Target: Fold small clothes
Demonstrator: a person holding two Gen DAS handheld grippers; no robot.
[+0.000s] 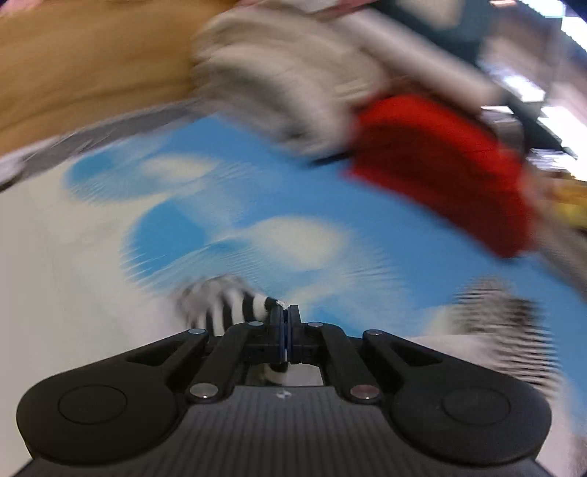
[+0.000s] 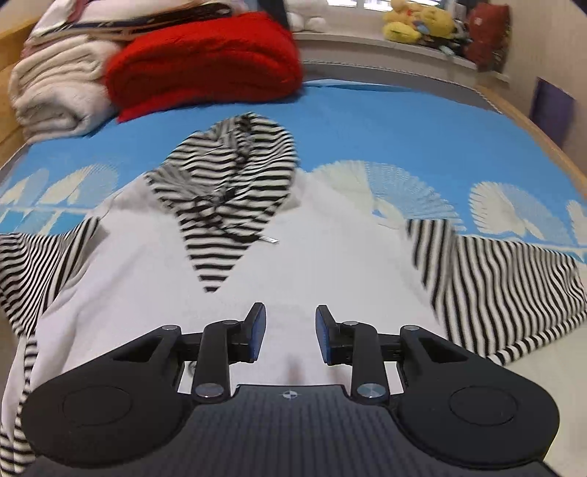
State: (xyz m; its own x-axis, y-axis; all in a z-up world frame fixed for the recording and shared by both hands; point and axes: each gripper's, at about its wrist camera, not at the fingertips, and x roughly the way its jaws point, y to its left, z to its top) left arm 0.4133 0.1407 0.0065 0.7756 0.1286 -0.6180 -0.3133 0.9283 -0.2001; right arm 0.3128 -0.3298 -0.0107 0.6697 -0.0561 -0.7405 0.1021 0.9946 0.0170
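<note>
A small white hooded top (image 2: 146, 257) with black-and-white striped sleeves lies spread on the blue patterned bedsheet (image 2: 403, 124). Its striped hood (image 2: 234, 172) lies toward the far end. One striped sleeve (image 2: 506, 286) spreads to the right and the other (image 2: 33, 264) to the left. My right gripper (image 2: 291, 319) hovers open over the white body, with nothing between its pads. In the blurred left wrist view, my left gripper (image 1: 285, 312) is shut on a striped sleeve end (image 1: 220, 308), and a bit of white fabric shows behind the jaws. Another striped part (image 1: 506, 323) lies at the right.
A folded red blanket (image 2: 205, 58) and a folded cream blanket (image 2: 55, 91) are stacked at the far left of the bed; both appear blurred in the left wrist view (image 1: 440, 168). Plush toys (image 2: 414, 22) sit on a ledge beyond. A wooden bed frame (image 1: 73, 66) borders the mattress.
</note>
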